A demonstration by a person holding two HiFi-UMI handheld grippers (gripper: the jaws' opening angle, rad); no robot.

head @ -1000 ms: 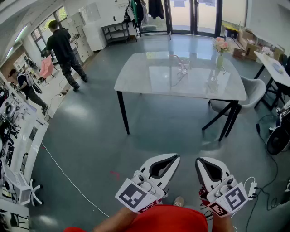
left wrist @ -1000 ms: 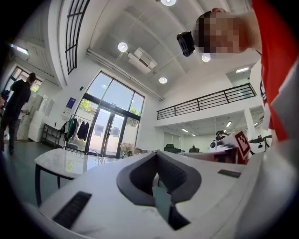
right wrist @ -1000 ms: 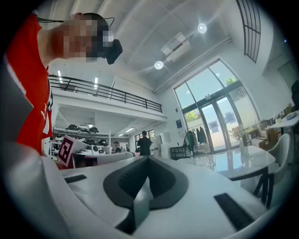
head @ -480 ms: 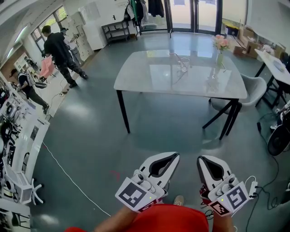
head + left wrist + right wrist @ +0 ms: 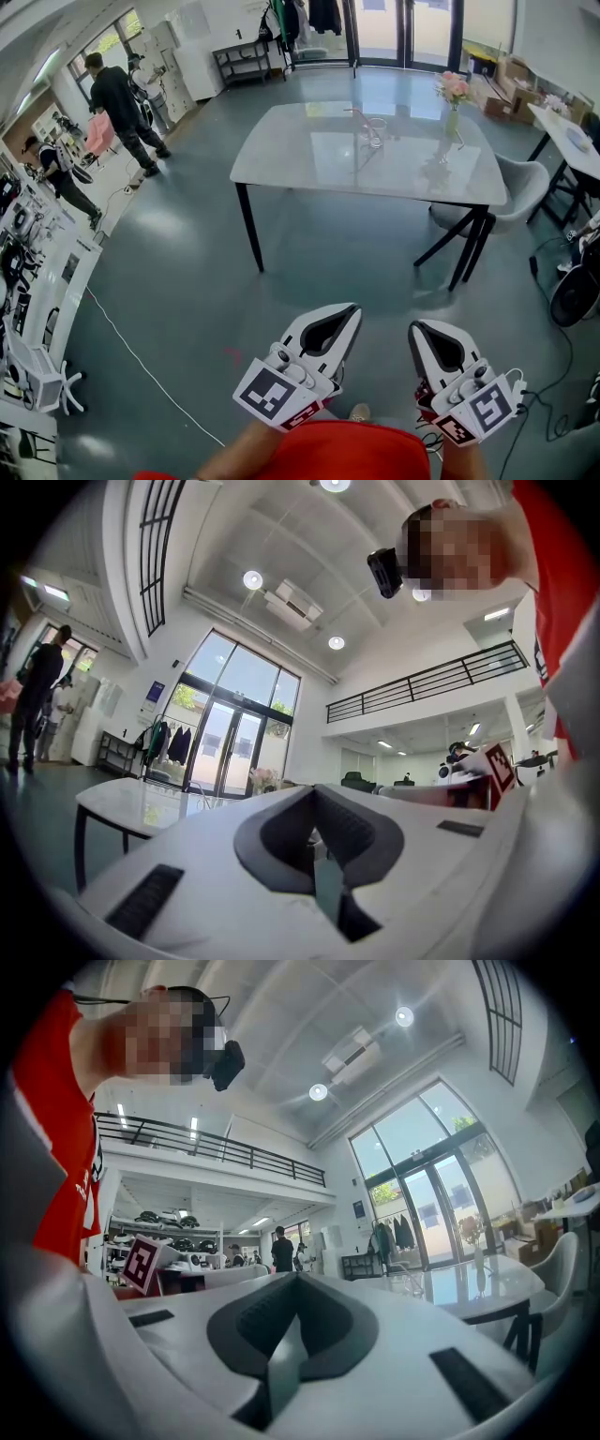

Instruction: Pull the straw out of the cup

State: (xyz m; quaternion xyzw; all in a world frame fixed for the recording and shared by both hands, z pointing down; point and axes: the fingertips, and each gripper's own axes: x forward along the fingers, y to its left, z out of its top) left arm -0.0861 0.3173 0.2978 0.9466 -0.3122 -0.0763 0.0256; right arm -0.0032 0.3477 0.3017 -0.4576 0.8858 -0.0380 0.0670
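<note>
Two pairs of tongs, the left tongs (image 5: 352,309) and the right tongs (image 5: 416,329), are held low and side by side above the grey floor (image 5: 187,281). Both are closed tight, with nothing between their pads. The cup (image 5: 376,131), a clear glass with what appears to be the straw (image 5: 364,117) leaning out of it, is seen far ahead on the white table (image 5: 281,164), near a vase of pink flowers (image 5: 454,94). Little has been altered over the last second: the tongs have been carried slightly forward, and a bystander in dark clothes (image 5: 117,94) has drifted further off at the left. The table is kept well apart from both tongs. The task is judged barely begun: the gap must be closed and one pair of tongs opened before the straw can be gripped and drawn out.
</note>
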